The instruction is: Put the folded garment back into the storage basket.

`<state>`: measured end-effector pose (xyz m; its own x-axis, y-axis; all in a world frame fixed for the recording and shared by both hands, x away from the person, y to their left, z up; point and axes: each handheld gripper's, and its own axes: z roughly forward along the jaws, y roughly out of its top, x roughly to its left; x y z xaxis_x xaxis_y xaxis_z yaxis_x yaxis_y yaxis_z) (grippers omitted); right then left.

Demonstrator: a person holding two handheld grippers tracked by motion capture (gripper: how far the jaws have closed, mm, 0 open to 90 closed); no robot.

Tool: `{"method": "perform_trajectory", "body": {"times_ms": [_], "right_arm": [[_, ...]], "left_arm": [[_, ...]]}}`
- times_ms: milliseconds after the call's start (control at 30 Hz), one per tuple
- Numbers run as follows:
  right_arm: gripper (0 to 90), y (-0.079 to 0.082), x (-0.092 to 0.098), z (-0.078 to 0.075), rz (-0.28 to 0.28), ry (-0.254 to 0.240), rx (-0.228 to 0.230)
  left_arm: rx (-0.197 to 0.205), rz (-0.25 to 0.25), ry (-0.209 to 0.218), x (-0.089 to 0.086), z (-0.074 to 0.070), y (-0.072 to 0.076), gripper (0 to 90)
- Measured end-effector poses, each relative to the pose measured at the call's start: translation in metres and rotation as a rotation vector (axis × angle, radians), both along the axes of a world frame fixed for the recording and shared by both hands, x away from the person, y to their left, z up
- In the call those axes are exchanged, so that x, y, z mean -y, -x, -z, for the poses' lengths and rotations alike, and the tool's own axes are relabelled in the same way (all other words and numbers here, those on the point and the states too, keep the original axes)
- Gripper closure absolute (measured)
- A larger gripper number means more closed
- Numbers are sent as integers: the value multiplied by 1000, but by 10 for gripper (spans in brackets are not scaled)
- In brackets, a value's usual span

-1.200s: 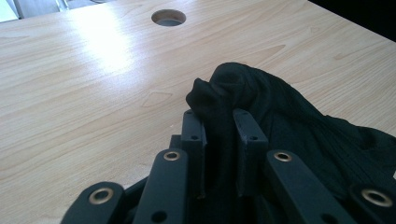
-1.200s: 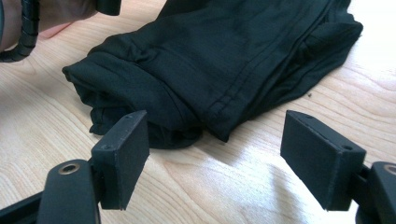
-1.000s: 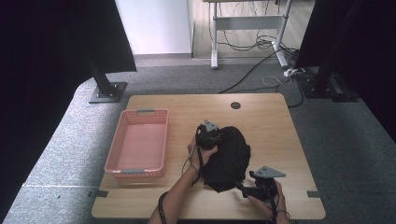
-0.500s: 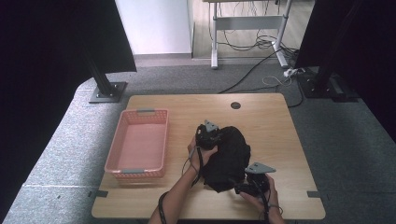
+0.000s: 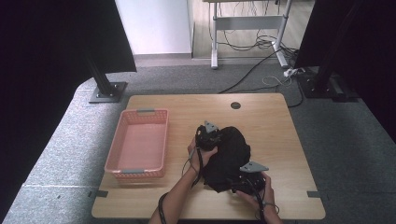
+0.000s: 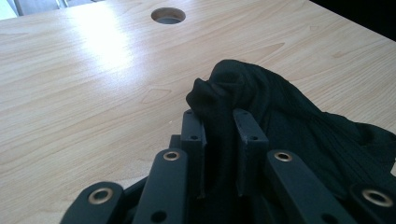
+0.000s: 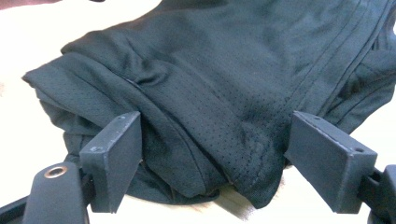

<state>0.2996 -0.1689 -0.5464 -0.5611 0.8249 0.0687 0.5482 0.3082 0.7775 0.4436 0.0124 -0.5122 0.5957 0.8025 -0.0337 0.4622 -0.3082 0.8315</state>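
A: L gripper [image 6: 219, 135]?
B: Jaws clamped on a pinched fold of the black garment [image 5: 229, 156], at the heap's 10 o'clock edge.
A: R gripper [image 7: 212, 163]?
B: Jaws have just been opening, now spread wide; the hem sits between them, pads not pressing. It's at the heap's 5 o'clock.
A: Garment itself?
B: Bunched on the table [image 5: 275, 126], centre-right. Pink basket [image 5: 140, 144] sits at its 9 o'clock, apart.

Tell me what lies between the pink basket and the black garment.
In the high view, the left hand-held gripper and its hand lie between basket and garment, over bare table.
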Motion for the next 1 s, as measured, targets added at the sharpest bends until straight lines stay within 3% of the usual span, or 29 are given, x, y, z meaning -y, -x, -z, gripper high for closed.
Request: {"method": "perform_trajectory", "body": {"times_ms": [200,567,833,1000], "right_arm": [[188,1,-6,10,3,24,-9],[230,3,-9,11,14,48,3],[516,5,-7,10,8,32,27],[635,6,-7,10,-2,30,35]], "left_arm": [[-3,2,2,-1,-1,0,762],[1,6,-6,-1,-1,1,762],[2,3,-14,1,-1,2,761],[3,6,-18,5,-1,2,762]]}}
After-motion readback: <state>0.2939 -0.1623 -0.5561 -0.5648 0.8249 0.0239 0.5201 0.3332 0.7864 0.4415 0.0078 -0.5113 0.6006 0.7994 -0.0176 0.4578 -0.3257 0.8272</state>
